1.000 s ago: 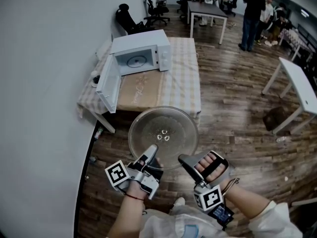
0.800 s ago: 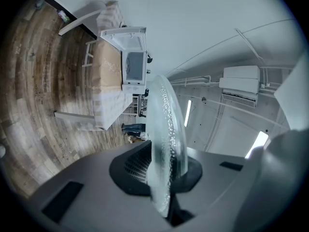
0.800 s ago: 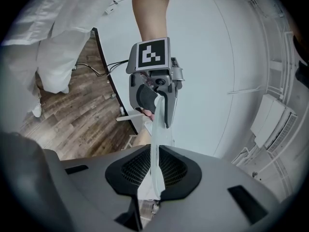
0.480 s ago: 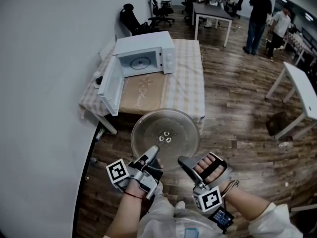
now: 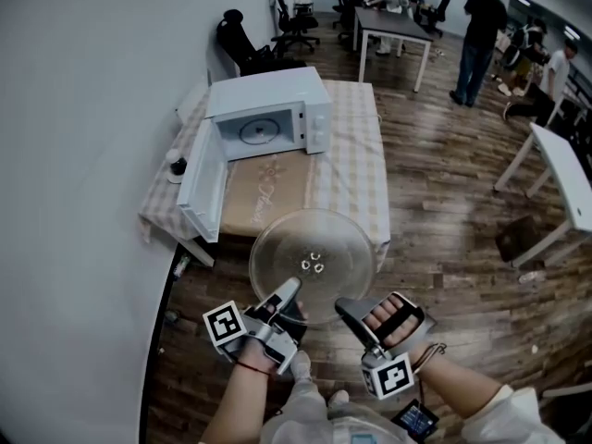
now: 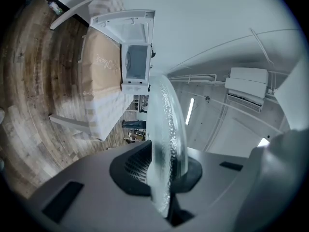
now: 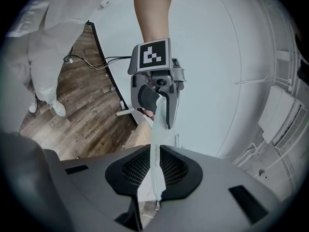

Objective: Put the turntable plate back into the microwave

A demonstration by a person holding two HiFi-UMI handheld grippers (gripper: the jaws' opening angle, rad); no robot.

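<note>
— Jaws: holding anything?
— Clenched, both pairs. Left gripper (image 6: 166, 178) and right gripper (image 7: 154, 178) each pinching the near rim of one glass turntable plate (image 5: 313, 265), side by side.
— And the plate's place?
— In the air, roughly level, over the wooden floor (image 5: 444, 248) at the near edge of the tabletop (image 5: 350, 169). Well short of the one white microwave (image 5: 273, 95), door (image 5: 199, 181) swung wide open.
— Counts?
— Two grippers, two marker cubes, one plate, one microwave.
— Hands?
— Left hand (image 5: 252, 348) closed round its handle under the cube. Right hand (image 5: 393, 317) with fingers curled through its grip. Both forearms reaching forward from the bottom edge.
— Differences between views?
— Plate edge-on in both gripper views, face-on only from the head. Open microwave beyond the rim in the left gripper view. Left gripper itself, cube and bare forearm, across the glass in the right gripper view.
</note>
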